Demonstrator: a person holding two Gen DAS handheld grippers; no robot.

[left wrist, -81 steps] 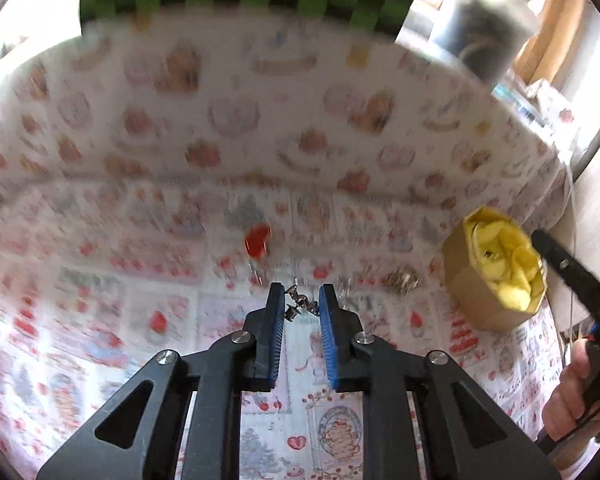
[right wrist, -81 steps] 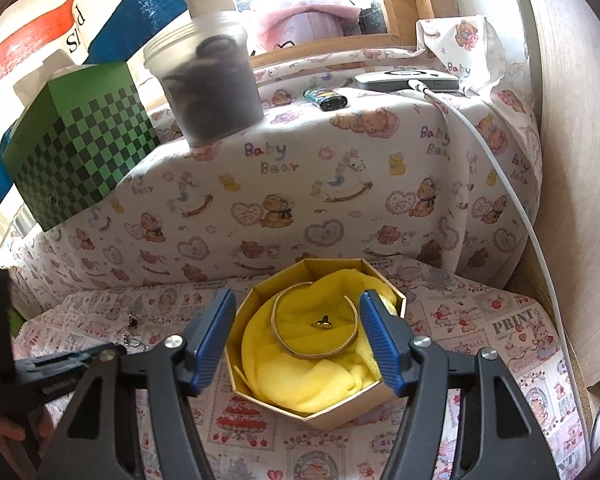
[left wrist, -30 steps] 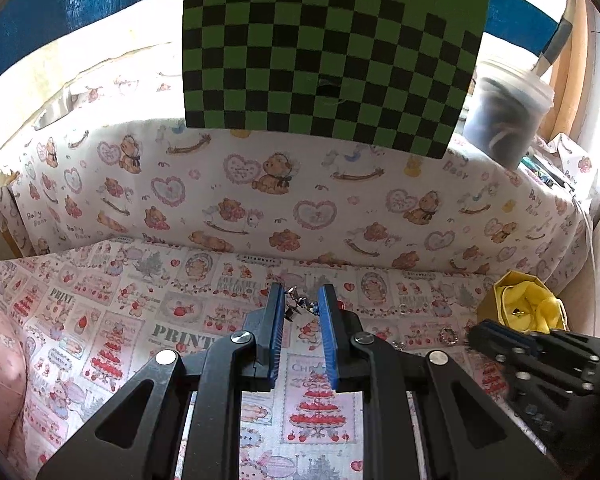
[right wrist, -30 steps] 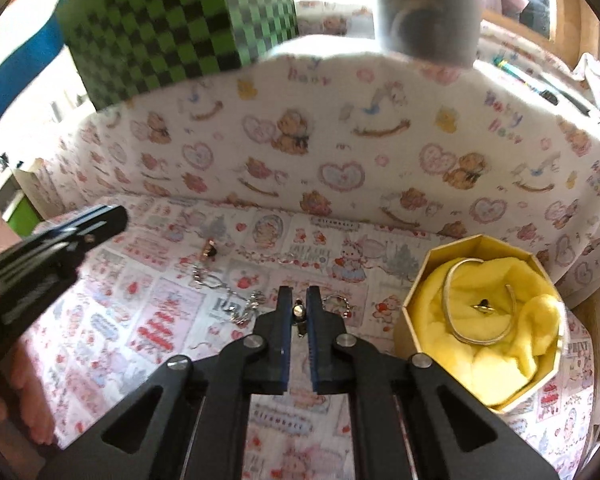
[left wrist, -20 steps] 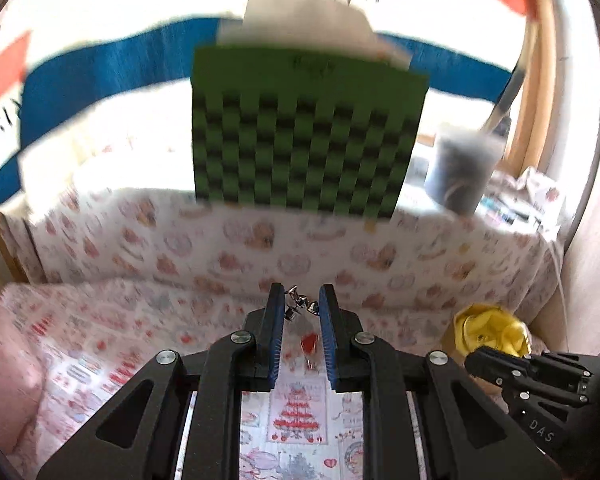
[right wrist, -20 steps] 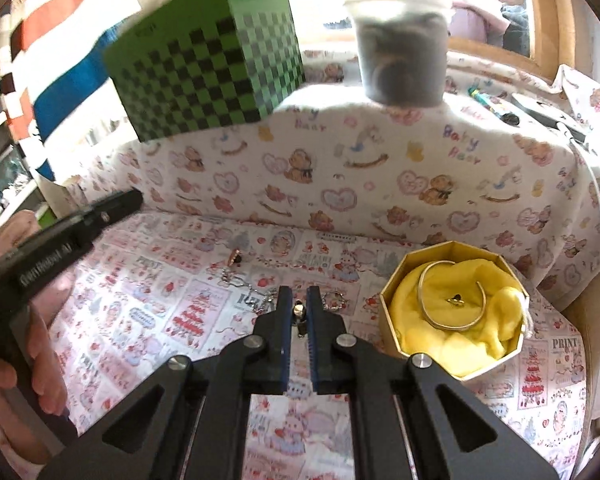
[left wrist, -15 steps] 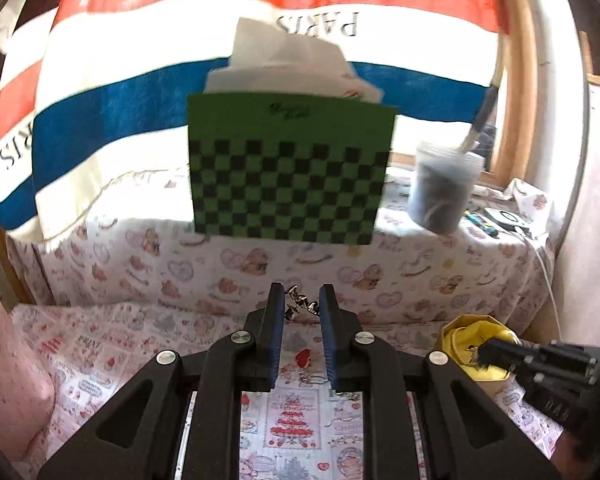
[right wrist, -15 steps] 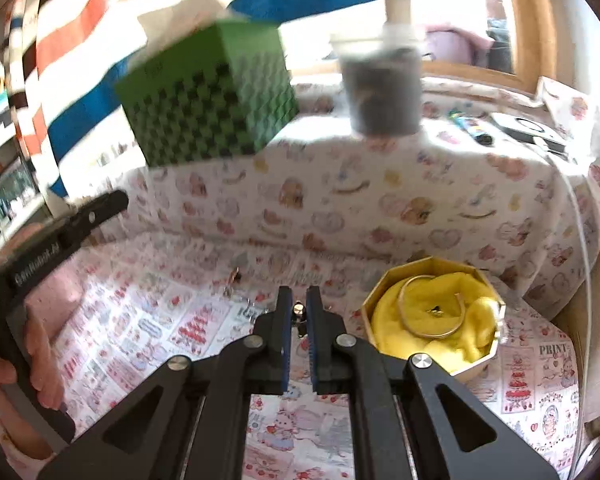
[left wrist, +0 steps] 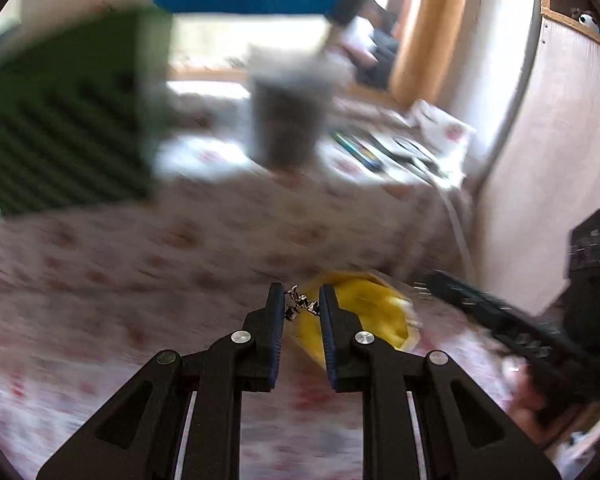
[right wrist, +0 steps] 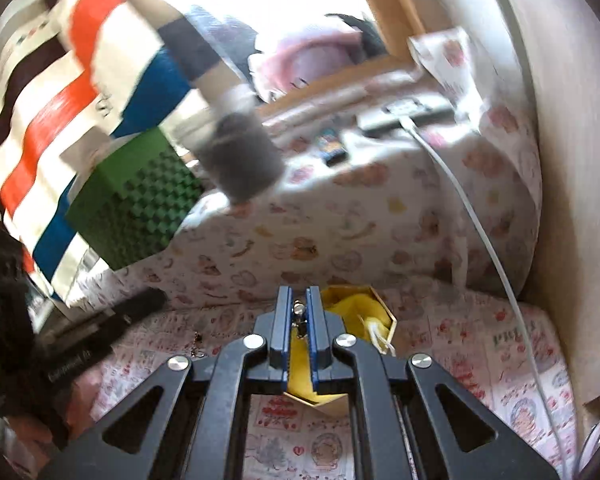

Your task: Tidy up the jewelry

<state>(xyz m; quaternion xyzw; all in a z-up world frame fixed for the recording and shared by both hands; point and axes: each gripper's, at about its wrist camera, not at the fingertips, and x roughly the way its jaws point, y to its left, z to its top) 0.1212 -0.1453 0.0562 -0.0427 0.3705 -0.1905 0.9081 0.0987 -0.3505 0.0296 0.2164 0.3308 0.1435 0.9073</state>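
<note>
My left gripper [left wrist: 300, 303] is shut on a small silver chain piece [left wrist: 300, 304] and holds it up in front of the yellow-lined jewelry box [left wrist: 370, 312]. My right gripper [right wrist: 299, 312] is shut on a small silver earring [right wrist: 299, 309], held above the same gold-rimmed box [right wrist: 366, 308] with its yellow cloth. The right gripper shows as a black blur at the right of the left wrist view [left wrist: 500, 320]; the left gripper shows at the left of the right wrist view [right wrist: 100, 332]. A small piece of jewelry [right wrist: 198, 340] lies on the printed cloth.
A green checkered tissue box [right wrist: 136, 200] and a dark plastic tub [right wrist: 240, 156] stand on the raised shelf behind. A white cable [right wrist: 480, 216] runs down the right side beside the wall. A striped cloth [right wrist: 60, 80] hangs at the back left.
Both grippers have swung to the right towards the yellow box, each still holding its piece. The left view is now motion-blurred and the box sits right behind both sets of fingers.
</note>
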